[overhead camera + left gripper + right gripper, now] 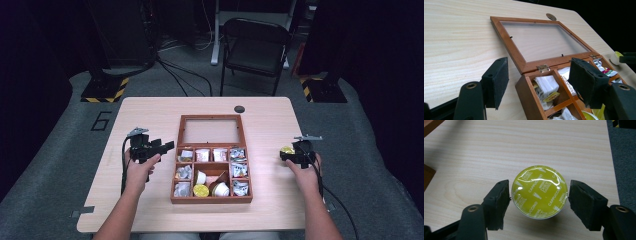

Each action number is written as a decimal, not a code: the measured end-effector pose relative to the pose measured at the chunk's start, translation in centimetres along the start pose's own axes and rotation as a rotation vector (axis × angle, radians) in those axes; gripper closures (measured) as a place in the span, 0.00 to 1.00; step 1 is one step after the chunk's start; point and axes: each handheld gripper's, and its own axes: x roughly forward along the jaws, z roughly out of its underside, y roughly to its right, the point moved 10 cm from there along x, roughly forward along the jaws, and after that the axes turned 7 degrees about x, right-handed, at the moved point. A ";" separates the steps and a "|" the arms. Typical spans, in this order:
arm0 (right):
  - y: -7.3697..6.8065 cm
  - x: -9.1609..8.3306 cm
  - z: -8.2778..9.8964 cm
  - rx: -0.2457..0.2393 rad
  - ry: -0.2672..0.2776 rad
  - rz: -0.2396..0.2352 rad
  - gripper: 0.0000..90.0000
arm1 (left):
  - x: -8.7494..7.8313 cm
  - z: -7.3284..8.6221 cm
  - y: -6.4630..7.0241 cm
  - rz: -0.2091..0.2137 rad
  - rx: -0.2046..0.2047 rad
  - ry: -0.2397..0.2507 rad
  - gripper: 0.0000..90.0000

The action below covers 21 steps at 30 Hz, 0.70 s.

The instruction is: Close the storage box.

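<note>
While the yellow capsule [539, 192] sits on the tabletop [529, 147] between the right tool's [539, 202] parted jaws, small gaps showing at both pads, the left tool [541, 80] hovers open, empty, beside the wooden box [211, 199].

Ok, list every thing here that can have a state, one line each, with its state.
wooden box: open, on the table
glass lid: folded back flat on the table
yellow capsule: upright on the table, foil top sealed, between the right gripper's pads, a slight gap on each side
right gripper: open around the capsule
left gripper: open, empty, at the box's left corner
folding chair: unfolded, empty
</note>
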 end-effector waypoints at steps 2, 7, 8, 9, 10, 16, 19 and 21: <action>0.0 -0.2 -0.2 0.003 0.008 0.001 0.35 | 0.0 0.0 0.0 -0.001 -0.003 -0.003 0.36; -0.3 -1.0 -0.8 -0.006 0.042 0.000 0.34 | 0.1 0.1 0.0 0.002 -0.001 -0.010 0.36; -0.3 -1.1 -0.9 -0.007 0.046 -0.001 0.34 | 0.1 0.1 0.1 0.004 0.000 -0.011 0.36; -0.5 -1.3 -0.9 0.000 0.049 -0.002 0.34 | 0.2 0.1 0.1 0.002 0.000 -0.009 0.36; -0.6 -1.3 -1.0 -0.006 0.057 -0.006 0.33 | 0.2 0.1 0.1 0.002 0.000 -0.012 0.36; -1.9 -1.8 -1.3 -0.021 0.057 -0.045 0.32 | 0.1 0.1 0.1 0.000 0.004 -0.014 0.35; -2.7 -2.0 -1.3 -0.026 0.054 -0.060 0.30 | 0.2 0.2 0.2 0.005 0.001 -0.023 0.35; -3.2 -2.1 -1.5 -0.047 0.057 -0.074 0.30 | 0.3 0.2 0.2 0.004 0.001 -0.025 0.35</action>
